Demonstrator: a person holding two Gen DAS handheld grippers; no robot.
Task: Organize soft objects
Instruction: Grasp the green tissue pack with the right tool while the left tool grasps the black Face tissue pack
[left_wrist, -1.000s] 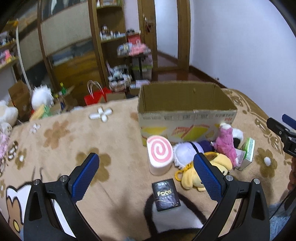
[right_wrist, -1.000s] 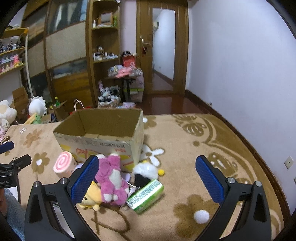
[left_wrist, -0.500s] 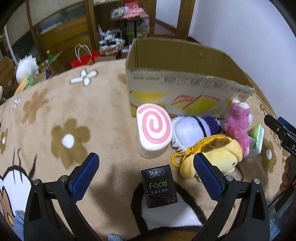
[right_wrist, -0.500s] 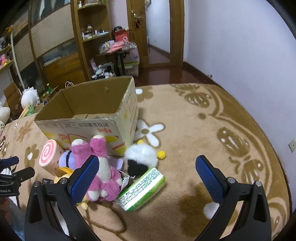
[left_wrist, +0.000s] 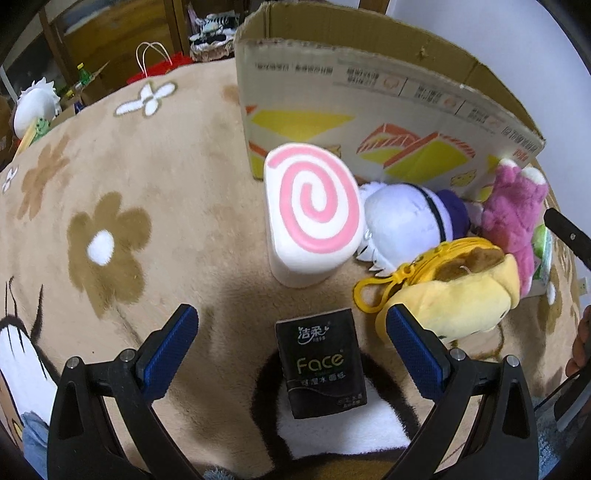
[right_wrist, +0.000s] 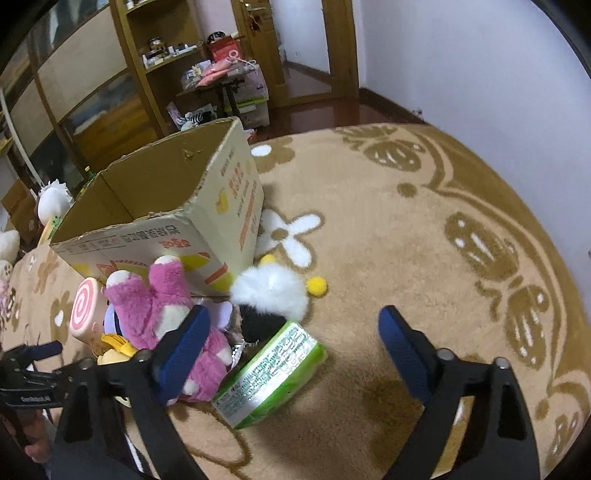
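Black tissue pack (left_wrist: 320, 362) lies lengthwise toward the cardboard box (left_wrist: 369, 110).

Left gripper (left_wrist: 291, 345) wide; right gripper (right_wrist: 290, 345) closing

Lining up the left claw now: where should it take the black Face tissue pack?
Grip the black tissue pack across its two long side edges, coming straight down from above. It lies flat on the blanket, label up, lengthwise between the open left claw, clear of the yellow plush.
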